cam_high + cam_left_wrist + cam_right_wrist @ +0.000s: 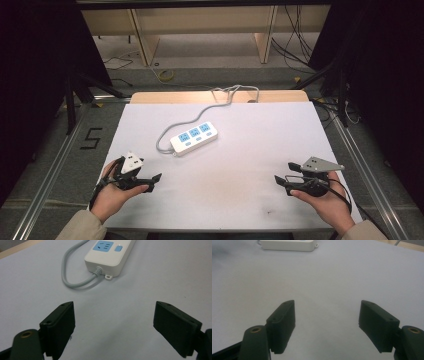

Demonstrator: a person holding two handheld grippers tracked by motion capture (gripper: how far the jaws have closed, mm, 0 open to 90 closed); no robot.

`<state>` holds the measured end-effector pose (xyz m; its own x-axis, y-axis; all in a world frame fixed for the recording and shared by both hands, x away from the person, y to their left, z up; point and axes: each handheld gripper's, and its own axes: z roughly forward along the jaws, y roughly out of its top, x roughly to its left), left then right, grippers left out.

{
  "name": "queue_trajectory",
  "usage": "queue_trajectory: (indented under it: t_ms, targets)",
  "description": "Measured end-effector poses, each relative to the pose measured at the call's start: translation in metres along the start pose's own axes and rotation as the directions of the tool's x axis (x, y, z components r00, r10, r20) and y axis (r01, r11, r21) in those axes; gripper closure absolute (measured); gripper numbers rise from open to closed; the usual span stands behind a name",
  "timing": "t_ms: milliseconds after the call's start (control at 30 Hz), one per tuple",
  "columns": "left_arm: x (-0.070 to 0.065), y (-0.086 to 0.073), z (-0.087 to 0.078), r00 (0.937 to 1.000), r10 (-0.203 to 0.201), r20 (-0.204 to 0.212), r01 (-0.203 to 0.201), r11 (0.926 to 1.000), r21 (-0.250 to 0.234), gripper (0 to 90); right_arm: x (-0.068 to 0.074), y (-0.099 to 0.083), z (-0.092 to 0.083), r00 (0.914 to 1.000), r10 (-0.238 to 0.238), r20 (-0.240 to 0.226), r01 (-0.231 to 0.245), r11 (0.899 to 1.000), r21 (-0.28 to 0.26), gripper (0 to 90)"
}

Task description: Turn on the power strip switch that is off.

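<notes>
Two hand-held grippers wait apart over a white table, with a power strip lying beyond them.

Nearest, the left gripper and the right gripper each rest in an upturned hand, jaws spread wide and holding nothing; the black pads of the left one frame only bare white table surface. Ahead of the left gripper's jaws, and farther ahead and to the left of the right gripper's, lies a white plastic power strip with three blue sockets, flat on the table. It looks rigid, light and smooth, likely slippery across its broad top; gripping across its narrow sides seems the surest hold. Its grey rubber cable curls from the strip's near end, then trails away off the far table edge; it is soft and may drag. No containers are in sight.
</notes>
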<state>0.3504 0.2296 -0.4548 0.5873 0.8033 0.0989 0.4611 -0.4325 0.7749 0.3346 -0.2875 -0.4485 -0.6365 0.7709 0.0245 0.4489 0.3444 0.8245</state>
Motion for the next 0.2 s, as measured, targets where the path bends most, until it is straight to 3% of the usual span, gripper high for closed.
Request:
queue_trajectory:
  t_ms: [200]
  targets:
    - [-0.0019,0.002,0.0006,0.9999,-0.005,0.01,0.005,1.0,-0.006,16.1,-0.0008,-0.0002,-0.0005,1.0,0.002,0.003,-0.002,1.0,-0.004,30.0]
